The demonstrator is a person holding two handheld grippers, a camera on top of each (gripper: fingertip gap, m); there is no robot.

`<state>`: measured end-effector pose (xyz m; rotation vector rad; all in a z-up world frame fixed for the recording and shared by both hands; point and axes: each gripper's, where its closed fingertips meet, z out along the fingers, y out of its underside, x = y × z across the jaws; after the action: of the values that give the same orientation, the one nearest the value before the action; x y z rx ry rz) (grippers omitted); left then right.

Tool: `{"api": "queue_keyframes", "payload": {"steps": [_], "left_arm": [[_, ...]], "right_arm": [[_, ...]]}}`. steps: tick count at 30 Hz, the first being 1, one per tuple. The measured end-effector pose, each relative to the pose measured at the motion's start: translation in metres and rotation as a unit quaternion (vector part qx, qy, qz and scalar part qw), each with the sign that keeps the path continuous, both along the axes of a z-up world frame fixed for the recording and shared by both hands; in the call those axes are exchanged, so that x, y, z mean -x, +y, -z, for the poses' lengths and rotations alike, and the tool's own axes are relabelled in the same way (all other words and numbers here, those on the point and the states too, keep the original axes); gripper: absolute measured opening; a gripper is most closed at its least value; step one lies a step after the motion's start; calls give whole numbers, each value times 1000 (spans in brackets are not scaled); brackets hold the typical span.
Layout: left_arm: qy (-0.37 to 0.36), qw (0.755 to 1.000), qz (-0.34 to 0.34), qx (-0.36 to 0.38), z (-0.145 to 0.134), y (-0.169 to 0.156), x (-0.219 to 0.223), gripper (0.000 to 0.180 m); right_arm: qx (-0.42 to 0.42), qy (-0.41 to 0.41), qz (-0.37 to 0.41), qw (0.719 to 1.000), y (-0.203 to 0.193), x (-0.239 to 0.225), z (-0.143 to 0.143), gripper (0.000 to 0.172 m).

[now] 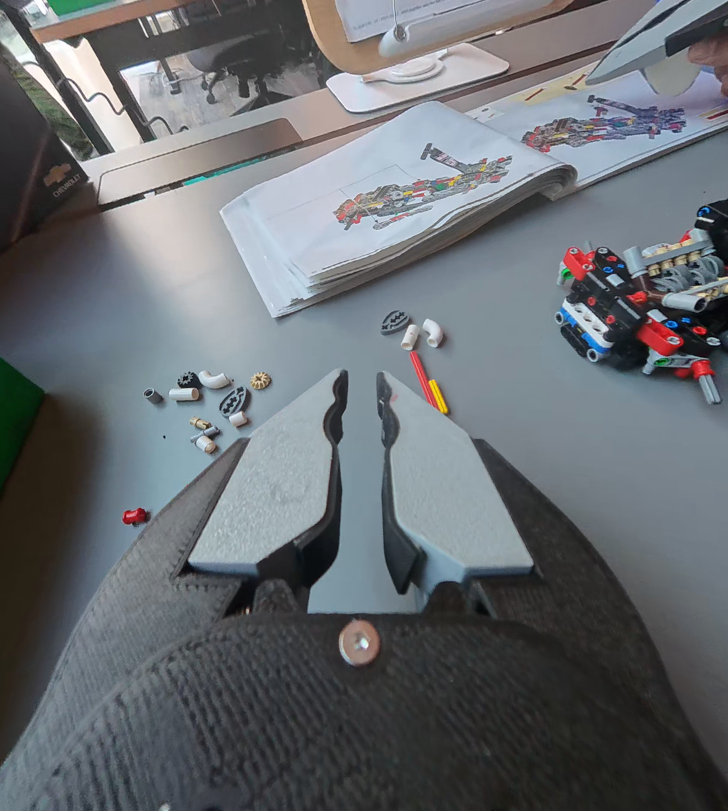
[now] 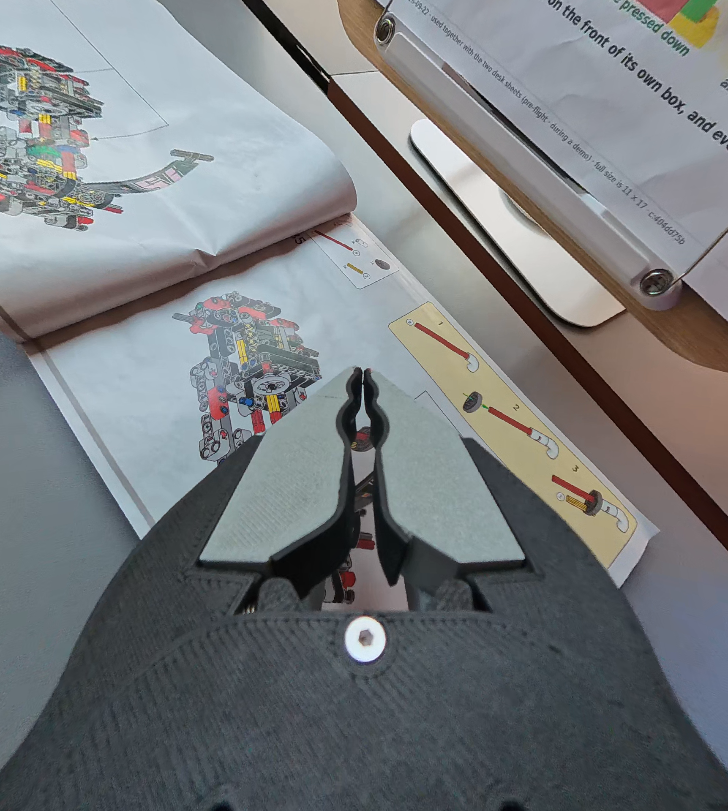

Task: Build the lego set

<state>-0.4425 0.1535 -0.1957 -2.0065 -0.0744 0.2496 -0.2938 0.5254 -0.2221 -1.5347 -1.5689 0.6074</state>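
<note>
Left wrist view is showing my left tongs hovering over the grey bench, released, with bare bench showing through the gap between the pads and nothing in the grasp. Just to the right of the right finger, a red axle and a shorter yellow axle are lying side by side, their near ends slipping behind that finger. Beyond them a dark grey oval piece, a straight white tube and a white elbow are sitting close together. To my left, a scatter of small parts is lying near the left finger, with a tan gear at its right edge and a red pin apart from it, nearer to me. Farther right, a partly built brick model is resting on the bench, and an open instruction booklet is lying behind the parts.

Right wrist view is showing my right tongs clenched, tips meeting on nothing, hanging above the booklet's right-hand page, between the printed model drawing and the yellow step strip. A monitor stand is standing beyond the booklet.
</note>
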Motion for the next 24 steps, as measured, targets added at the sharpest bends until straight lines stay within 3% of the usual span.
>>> {"api": "queue_keyframes", "payload": {"steps": [9, 15, 20, 24], "left_arm": [[7, 1000, 19, 0, 0, 3, -5, 7], [8, 1000, 25, -9, -3, 3, -7, 6], [-3, 999, 26, -28, -8, 1, -6, 6], [2, 999, 28, -37, -11, 1, -7, 6]], "right_arm": [[12, -4, -8, 1000, -1, 1, 2, 0], [-11, 45, -16, 999, -2, 1, -14, 0], [-64, 83, 37, 994, 7, -9, -30, 0], [-32, 96, 79, 992, -9, -35, -32, 0]]}}
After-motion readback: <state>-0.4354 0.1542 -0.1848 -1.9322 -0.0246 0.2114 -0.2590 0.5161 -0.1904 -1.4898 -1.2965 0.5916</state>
